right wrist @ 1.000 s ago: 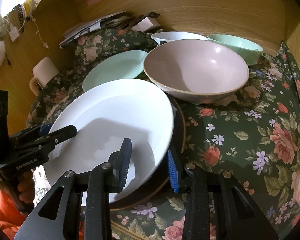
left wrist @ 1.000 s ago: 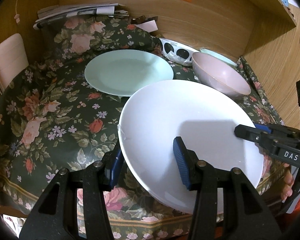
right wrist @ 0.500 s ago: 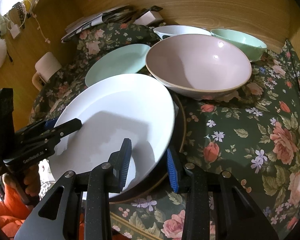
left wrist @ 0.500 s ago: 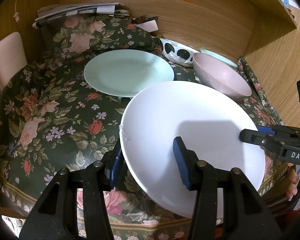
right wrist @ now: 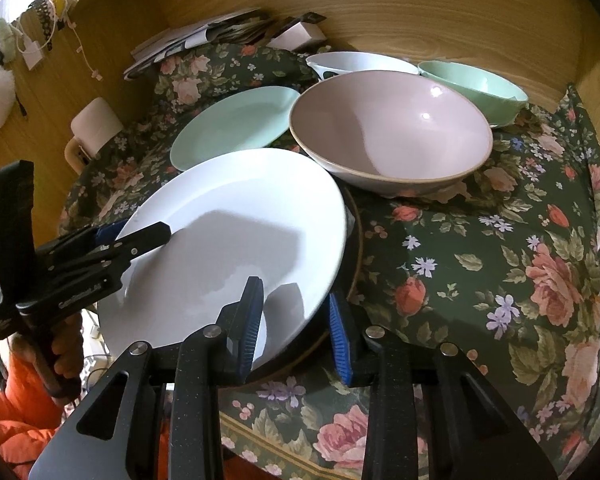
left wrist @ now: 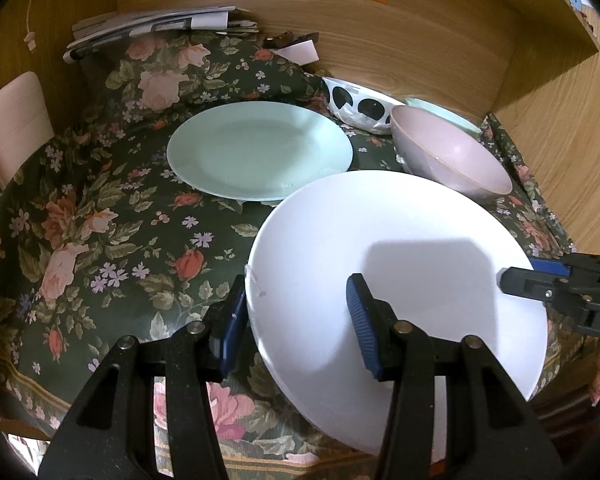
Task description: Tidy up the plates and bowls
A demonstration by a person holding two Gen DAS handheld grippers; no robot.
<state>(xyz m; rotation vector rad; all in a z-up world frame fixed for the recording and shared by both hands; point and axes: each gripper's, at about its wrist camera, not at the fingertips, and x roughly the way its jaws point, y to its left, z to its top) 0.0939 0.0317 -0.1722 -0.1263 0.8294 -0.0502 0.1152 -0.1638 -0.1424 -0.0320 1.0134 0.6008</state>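
Observation:
Both grippers hold a large white plate (left wrist: 400,248) by opposite rims, tilted above the table's front edge. My left gripper (left wrist: 296,320) is shut on its left rim. My right gripper (right wrist: 296,316) is shut on its right rim; the white plate (right wrist: 228,236) lies over a dark brown-rimmed plate (right wrist: 354,256). The right gripper's fingers (left wrist: 540,280) show in the left wrist view. A mint green plate (left wrist: 260,150) lies behind. A pink bowl (right wrist: 388,132), a mint bowl (right wrist: 476,84) and a white bowl with black dots (left wrist: 356,102) stand at the back right.
A floral tablecloth (left wrist: 100,220) covers the table. Wooden walls close the back and right. Stacked papers (left wrist: 152,24) lie on a cloth-covered hump at the back. A pale mug (right wrist: 92,128) stands at the left edge.
The white plate has moved a little with both grippers; the left wrist view has lifted and drawn back slightly. The other dishes have not moved.

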